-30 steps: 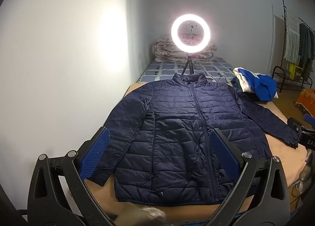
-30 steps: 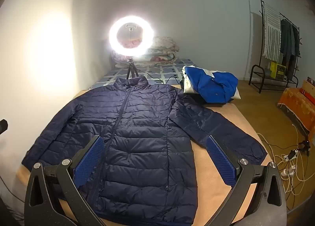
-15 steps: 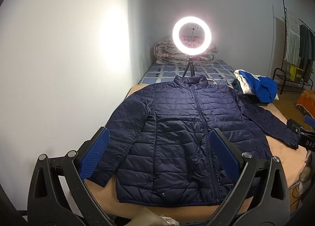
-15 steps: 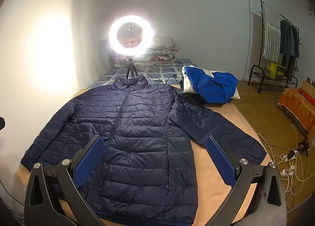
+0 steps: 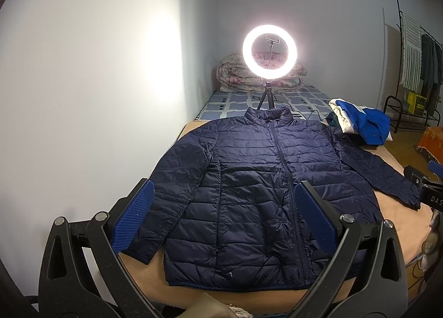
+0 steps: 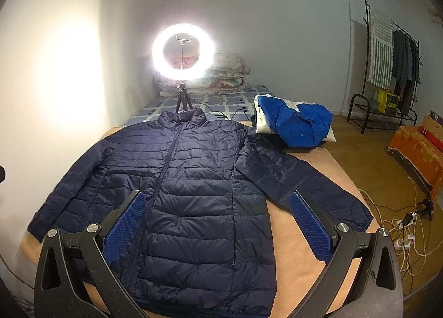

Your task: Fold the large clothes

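Note:
A navy quilted puffer jacket (image 5: pixel 249 179) (image 6: pixel 199 185) lies flat and zipped on a tan table, collar toward the far end, both sleeves spread outward. My left gripper (image 5: pixel 224 215) hovers open above the jacket's lower left half, its blue pads wide apart with nothing between them. My right gripper (image 6: pixel 218 223) is open too, held over the lower right part of the body near the right sleeve (image 6: pixel 299 176). Part of the right gripper (image 5: pixel 426 190) shows at the far right of the left wrist view.
A lit ring light on a tripod (image 5: pixel 270 52) (image 6: pixel 183 52) stands behind the collar. A folded blue and white garment (image 5: pixel 362 121) (image 6: pixel 296 121) sits at the table's far right corner. Folded quilts (image 6: pixel 221 74) lie behind. A clothes rack (image 6: pixel 393 60) and floor cables (image 6: pixel 407 221) are to the right.
The left gripper has drawn back and up a little, so the jacket sits lower and smaller in its view. The right view has barely shifted. The jacket has not moved.

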Demonstrator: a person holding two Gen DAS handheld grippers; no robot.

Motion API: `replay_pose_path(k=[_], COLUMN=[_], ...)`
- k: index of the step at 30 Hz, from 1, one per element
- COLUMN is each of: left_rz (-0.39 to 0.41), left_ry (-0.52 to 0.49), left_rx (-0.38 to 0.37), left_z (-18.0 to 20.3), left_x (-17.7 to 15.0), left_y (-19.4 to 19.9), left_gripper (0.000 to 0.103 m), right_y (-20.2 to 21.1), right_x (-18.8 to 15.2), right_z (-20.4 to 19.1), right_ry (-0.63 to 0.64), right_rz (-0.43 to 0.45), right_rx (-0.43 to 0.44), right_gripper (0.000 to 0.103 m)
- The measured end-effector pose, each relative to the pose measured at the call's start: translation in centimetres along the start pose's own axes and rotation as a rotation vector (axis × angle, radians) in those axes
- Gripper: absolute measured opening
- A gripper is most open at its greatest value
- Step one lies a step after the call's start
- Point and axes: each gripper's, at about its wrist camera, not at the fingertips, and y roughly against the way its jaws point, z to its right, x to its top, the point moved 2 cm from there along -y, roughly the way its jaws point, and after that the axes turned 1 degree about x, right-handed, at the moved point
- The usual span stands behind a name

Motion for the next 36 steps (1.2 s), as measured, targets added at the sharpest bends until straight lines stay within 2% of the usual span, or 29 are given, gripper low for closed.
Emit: replay_pose_path(k=[36], left_rz=[0.017], left_ry=[0.003], left_rx=[0.012], left_z=[-0.61], left_x=[0.62], left_y=[0.05], left_gripper=[0.103], right_y=[0.10], right_x=[-0.06], right_z=[-0.09], right_ry=[-0.002], right_rz=[0.006], right_rx=[-0.002], right_gripper=[0.103])
